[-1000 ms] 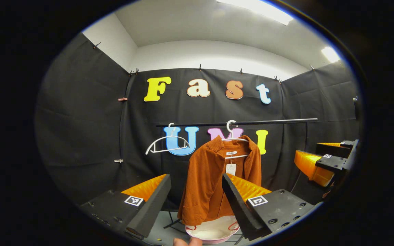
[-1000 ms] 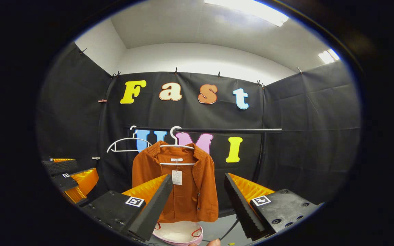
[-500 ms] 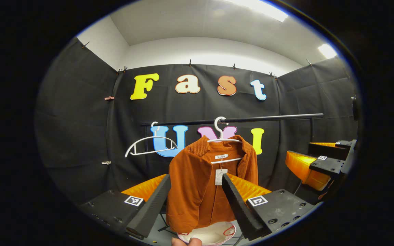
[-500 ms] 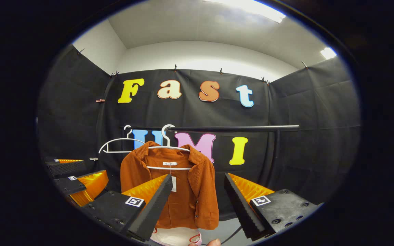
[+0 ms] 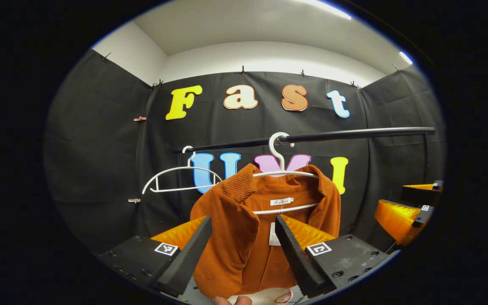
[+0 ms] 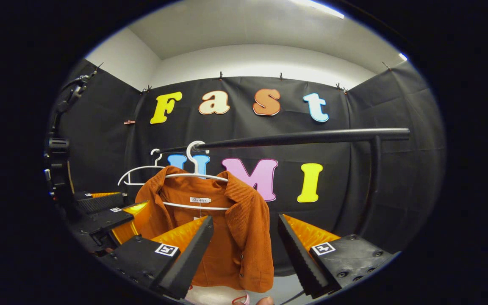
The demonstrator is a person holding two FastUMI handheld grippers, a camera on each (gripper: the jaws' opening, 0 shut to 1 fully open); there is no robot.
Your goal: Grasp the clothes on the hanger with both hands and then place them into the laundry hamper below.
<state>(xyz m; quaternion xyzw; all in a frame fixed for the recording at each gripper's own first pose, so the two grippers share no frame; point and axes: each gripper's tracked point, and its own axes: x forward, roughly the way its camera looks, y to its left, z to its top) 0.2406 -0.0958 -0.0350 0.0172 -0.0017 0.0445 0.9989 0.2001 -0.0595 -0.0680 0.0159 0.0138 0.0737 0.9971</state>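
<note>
Jaws of left gripper [image 5: 243,250] and right gripper [image 6: 245,250] gape wide, seemingly short of the orange jacket [image 5: 244,237].

The left claw [image 5: 243,250] has two wedge-shaped fingers with ribbed outer faces and flat foam-like inner pads. Each finger sits on a dark angular mount with round screw heads along its edge and a small square black-and-white marker on top. The right claw [image 6: 245,250] is built the same way, with the same markers and screws. A fingertip [image 5: 232,300] of the person shows at the bottom edge.
</note>
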